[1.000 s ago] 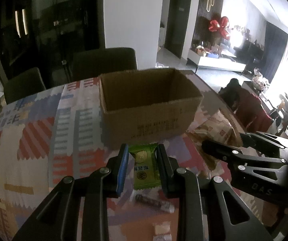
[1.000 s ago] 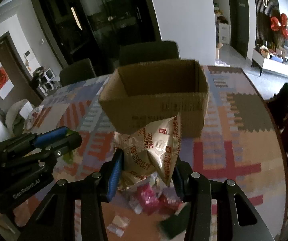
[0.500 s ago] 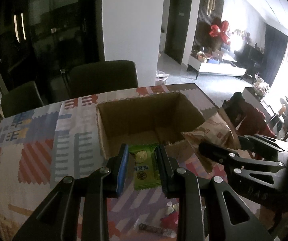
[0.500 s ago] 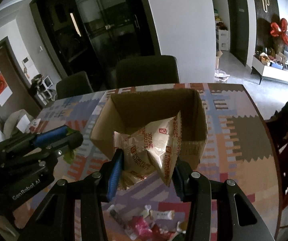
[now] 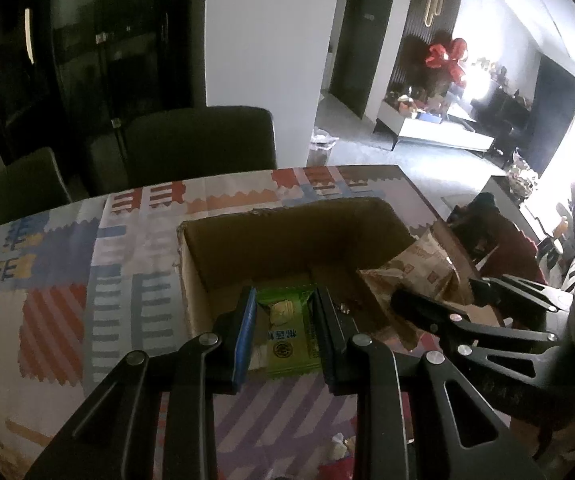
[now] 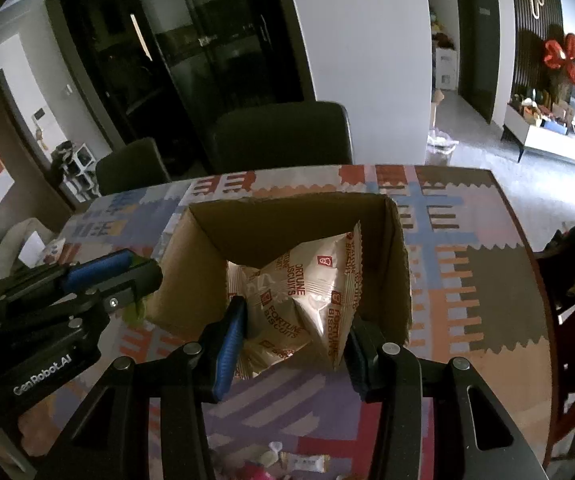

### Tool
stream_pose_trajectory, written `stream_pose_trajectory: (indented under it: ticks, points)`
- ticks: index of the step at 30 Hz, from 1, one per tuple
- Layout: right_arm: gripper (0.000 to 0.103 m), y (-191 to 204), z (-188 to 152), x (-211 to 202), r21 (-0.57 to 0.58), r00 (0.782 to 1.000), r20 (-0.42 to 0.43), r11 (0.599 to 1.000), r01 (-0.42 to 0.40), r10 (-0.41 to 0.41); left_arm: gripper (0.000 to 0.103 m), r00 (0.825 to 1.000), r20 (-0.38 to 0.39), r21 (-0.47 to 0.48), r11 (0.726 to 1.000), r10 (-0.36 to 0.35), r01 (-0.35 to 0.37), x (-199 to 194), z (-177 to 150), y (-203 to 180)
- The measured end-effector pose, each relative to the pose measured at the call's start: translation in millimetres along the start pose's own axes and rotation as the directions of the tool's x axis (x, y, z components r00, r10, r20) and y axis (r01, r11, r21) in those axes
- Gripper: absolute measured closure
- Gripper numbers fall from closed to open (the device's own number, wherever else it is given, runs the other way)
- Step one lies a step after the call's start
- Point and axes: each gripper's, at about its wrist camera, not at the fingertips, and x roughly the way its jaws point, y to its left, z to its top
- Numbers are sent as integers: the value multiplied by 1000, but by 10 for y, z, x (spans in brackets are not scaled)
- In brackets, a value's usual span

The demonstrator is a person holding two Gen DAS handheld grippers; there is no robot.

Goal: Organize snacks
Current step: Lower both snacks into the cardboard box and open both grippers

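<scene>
An open cardboard box [image 5: 223, 240] stands on the patterned table; it also shows in the right wrist view [image 6: 191, 276]. My left gripper [image 5: 285, 328] is shut on a green snack packet [image 5: 289, 336] and holds it over the box's near edge. My right gripper [image 6: 293, 334] is shut on a white Fortune Biscuits bag [image 6: 303, 292], held over the box opening. The bag [image 5: 419, 264] and right gripper [image 5: 467, 300] show at the right of the left wrist view. The left gripper [image 6: 119, 276] shows at the left of the right wrist view.
Loose small snacks lie on the table near its front edge [image 6: 299, 458], also seen low in the left wrist view [image 5: 339, 446]. Dark chairs [image 6: 283, 136] stand behind the table. The table's right edge [image 6: 527, 248] borders a red chair.
Both grippers rose and moved forward with their snacks, from in front of the box to above its opening. The box interior now shows from above.
</scene>
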Motion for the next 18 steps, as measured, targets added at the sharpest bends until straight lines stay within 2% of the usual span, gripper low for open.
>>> stream_pose_trajectory:
  ticks: [6,7,8,9,10,18]
  points:
    - [55,-41,67,171,-2,1000,-13,1000,16,-16,72,1000,-15,-16,1000,9,-9,188,54,59]
    - [50,-49,81,194,-3,999,-9,1000,31,-31,60,1000,-16,-17,1000,22,-22,207,57,63]
    - [45,-55,91,212,-4,999,-10,999,48,-48,52,999,-20,-20,999,36,-36,221,60,72]
    - [35,-60,101,224,-4,998,-9,998,64,-64,42,999,-14,-23,999,47,-47,223,57,87]
    - [33,-75,104,227,1,997,-2,997,73,-73,40,998,-8,-24,998,60,-60,218,52,100]
    - [33,-132,49,179,13,996,3,996,87,-87,40,992,37,8,992,122,-122,32,-39,86]
